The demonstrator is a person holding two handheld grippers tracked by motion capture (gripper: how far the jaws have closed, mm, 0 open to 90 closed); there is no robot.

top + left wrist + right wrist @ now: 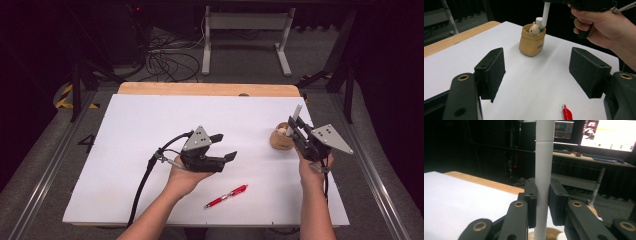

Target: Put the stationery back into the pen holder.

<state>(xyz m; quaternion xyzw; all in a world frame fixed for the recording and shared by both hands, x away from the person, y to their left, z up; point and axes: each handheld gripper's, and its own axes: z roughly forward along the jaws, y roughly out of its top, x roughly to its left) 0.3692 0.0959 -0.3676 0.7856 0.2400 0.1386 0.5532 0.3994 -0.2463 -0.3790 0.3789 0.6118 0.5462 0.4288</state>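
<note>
Pen holder [532, 42] with white pen [539, 22] inside

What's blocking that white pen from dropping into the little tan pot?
Nothing visible. The right gripper, shut on the white pen, holds it upright over the tan pot, whose mouth holds a white-capped thing.
</note>
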